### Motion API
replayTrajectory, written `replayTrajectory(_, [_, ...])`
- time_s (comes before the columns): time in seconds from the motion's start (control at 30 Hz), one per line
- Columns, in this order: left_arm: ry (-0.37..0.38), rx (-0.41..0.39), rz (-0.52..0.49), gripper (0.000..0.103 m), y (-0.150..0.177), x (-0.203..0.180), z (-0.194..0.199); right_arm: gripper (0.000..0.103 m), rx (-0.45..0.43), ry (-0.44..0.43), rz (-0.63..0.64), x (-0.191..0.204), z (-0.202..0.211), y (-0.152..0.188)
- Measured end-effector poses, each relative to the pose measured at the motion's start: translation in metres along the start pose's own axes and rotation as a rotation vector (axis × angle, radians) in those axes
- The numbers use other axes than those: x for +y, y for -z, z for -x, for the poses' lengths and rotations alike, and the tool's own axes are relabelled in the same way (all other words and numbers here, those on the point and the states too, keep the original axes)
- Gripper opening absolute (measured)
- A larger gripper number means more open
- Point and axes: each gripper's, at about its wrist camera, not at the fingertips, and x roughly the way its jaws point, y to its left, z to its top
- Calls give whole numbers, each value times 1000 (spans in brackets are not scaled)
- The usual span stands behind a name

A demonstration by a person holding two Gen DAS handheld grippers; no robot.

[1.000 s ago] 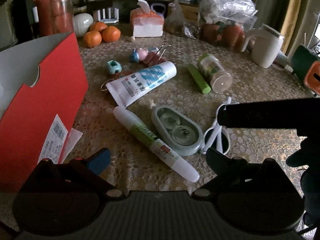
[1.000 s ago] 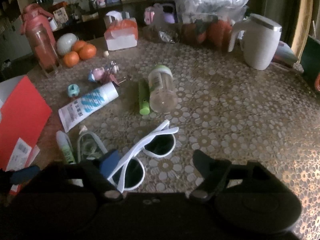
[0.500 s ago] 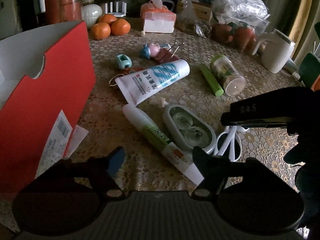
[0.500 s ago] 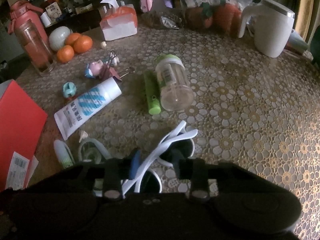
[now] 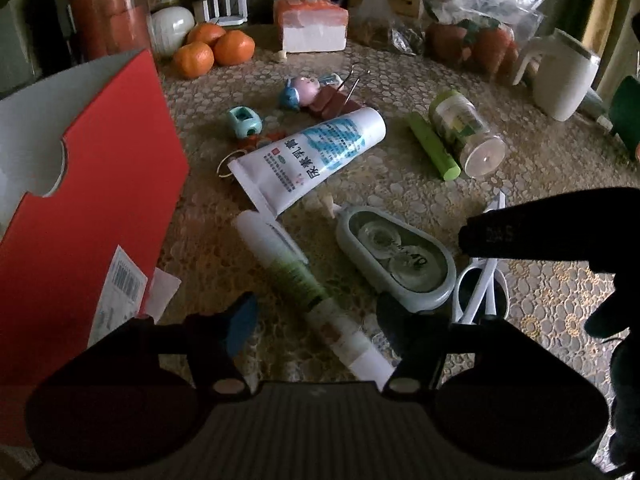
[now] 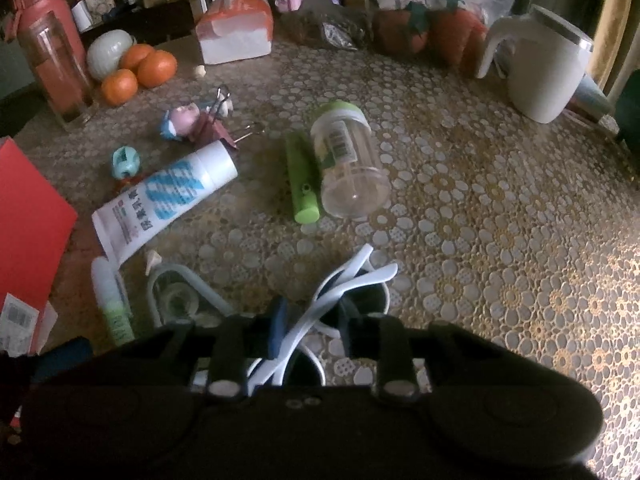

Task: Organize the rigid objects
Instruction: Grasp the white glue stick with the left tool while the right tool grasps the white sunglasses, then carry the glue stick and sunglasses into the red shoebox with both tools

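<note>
Sunglasses (image 6: 340, 300) with a white frame are being grabbed on the table (image 6: 500, 240), right in front of the right gripper (image 6: 312, 324). A second ago its jaws were standing wide apart above them; now they are being squeezed in from both sides, and the folded white arms are being caught between the blue pad and the dark one. The pads look like they are touching the frame, so the glasses are likely being held already.

The left gripper (image 5: 316, 316) is also being closed. Its jaws were wide a moment ago and are now being brought in around the long white and green tube (image 5: 304, 284), which is lying on the table beside the grey oval case (image 5: 396, 260). The tube is sitting between the pads, but a gap is being seen on each side, so nothing is being pinched there yet.

Two things are being picked up at once. The red box (image 5: 80, 208) is standing open just to the left, and it is probably where both are being taken. The glasses may slip, since only thin arms are being gripped.
</note>
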Motion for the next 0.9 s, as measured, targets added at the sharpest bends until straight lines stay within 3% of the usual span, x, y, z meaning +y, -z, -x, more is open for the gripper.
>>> replayTrajectory(0.03, [-17,-12,-12,37,0,0,1,22,-1,3,2,0,0,0])
replayTrajectory(0.1, [-16,-23,-1,25,0,4,2,14,-3,6,3,-1,1,1])
replayTrajectory(0.2, [13,-26,21,23,0,13,4,6,-2,-15,-21,-6,5,3])
replayTrajectory(0.3, [20,-41,10,18,4,15,8,6,-6,-37,-44,-10,9,8])
replayTrajectory(0.57, [50,-66,12,18,11,19,21,6,-51,-78,-78,-22,34,20])
replayTrajectory(0.9, [132,-140,31,18,8,31,76,6,-88,-109,-69,-23,82,34])
